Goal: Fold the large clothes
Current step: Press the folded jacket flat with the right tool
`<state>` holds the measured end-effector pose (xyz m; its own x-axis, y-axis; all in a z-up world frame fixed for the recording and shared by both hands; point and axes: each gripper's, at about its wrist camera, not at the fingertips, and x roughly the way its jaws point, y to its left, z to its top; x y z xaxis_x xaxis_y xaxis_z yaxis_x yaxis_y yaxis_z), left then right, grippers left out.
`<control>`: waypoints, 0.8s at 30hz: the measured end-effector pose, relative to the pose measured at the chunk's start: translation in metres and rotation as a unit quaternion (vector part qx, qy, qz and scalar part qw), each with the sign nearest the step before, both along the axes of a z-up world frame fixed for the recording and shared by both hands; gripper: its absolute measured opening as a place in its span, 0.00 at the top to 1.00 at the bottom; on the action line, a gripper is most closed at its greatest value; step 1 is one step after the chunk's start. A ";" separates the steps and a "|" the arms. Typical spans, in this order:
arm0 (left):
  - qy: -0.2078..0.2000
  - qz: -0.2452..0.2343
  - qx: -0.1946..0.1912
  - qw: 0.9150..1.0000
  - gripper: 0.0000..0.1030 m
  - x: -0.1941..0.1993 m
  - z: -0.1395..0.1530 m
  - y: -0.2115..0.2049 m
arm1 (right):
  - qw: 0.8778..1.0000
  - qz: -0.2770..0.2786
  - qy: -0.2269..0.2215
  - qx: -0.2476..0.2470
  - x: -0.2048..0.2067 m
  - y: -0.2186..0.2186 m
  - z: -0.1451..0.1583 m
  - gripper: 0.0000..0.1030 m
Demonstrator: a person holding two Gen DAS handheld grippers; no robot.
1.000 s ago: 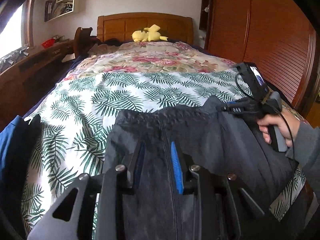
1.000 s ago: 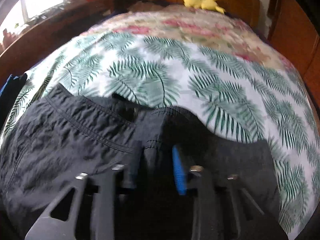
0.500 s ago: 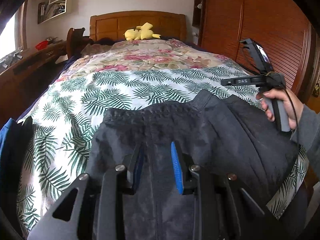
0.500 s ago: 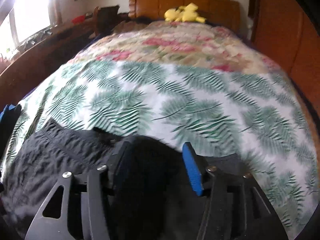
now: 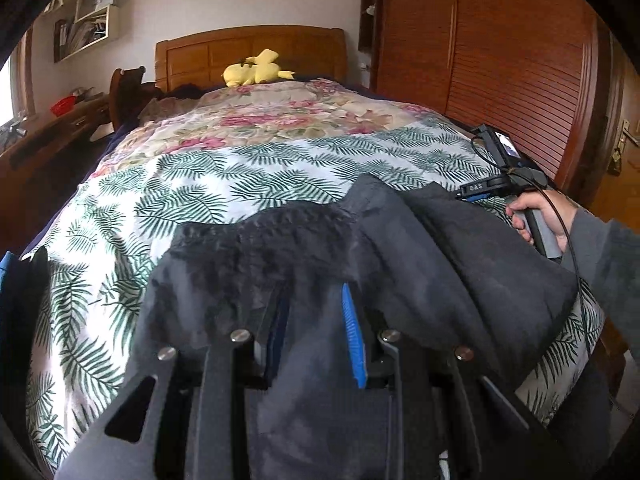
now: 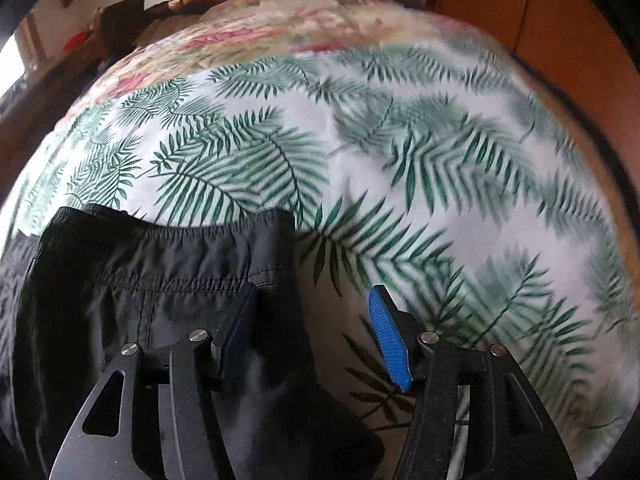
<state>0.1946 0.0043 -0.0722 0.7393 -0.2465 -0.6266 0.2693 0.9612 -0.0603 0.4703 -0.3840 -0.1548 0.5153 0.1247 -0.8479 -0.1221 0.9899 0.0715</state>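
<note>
1. Left gripper [image 5: 314,320] points down at a slant over the near end of the bed, and its jaws sit narrow with a bunch of the dark grey-black nylon trousers [image 5: 420,248] pinched between the blue pads.
2. Those trousers lie across the near end of the white bedspread printed with green palm fronds [image 5: 208,184], elastic waistband toward the headboard, cloth humped up over the left gripper.
3. Right gripper [image 6: 312,336] tips steeply down at the right edge of the trousers [image 6: 152,280]; jaws stand apart.
4. Its left pad sits against the dark cloth, though the blur leaves real contact unsure; its right blue pad [image 6: 390,344] hangs over bare bedspread [image 6: 400,152].
5. In the left wrist view, a hand [image 5: 538,218] in a grey sleeve wraps the right gripper's handle, beside the trousers' far right fold.
6. A yellow plush toy [image 5: 256,70] rests by the wooden headboard [image 5: 248,46].
</note>
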 end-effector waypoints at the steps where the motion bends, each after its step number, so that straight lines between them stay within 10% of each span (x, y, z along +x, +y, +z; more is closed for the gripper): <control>1: 0.001 -0.003 0.000 1.000 0.76 -0.001 0.000 -0.003 | 1.000 0.006 0.003 0.011 0.000 0.000 -0.001 0.50; 5: 0.007 -0.009 -0.001 1.000 0.76 -0.002 -0.005 -0.013 | 0.998 0.068 -0.003 0.018 -0.007 0.014 0.002 0.92; 10: 0.009 -0.017 0.000 1.000 0.76 -0.002 -0.005 -0.027 | 0.997 0.016 -0.074 -0.036 -0.015 0.004 0.026 0.96; 18: 0.010 -0.023 0.005 1.000 0.75 -0.007 -0.007 -0.037 | 0.994 -0.016 -0.086 -0.064 -0.028 -0.010 0.046 0.92; 24: 0.010 -0.029 0.013 0.999 0.75 -0.020 -0.005 -0.045 | 0.991 0.057 -0.092 -0.073 -0.093 -0.003 0.060 0.51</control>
<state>0.1750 -0.0405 -0.0768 0.7118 -0.2713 -0.6479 0.3233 0.9454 -0.0408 0.3776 -0.3868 -0.0945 0.6520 0.0740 -0.7546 -0.2321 0.9669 -0.1057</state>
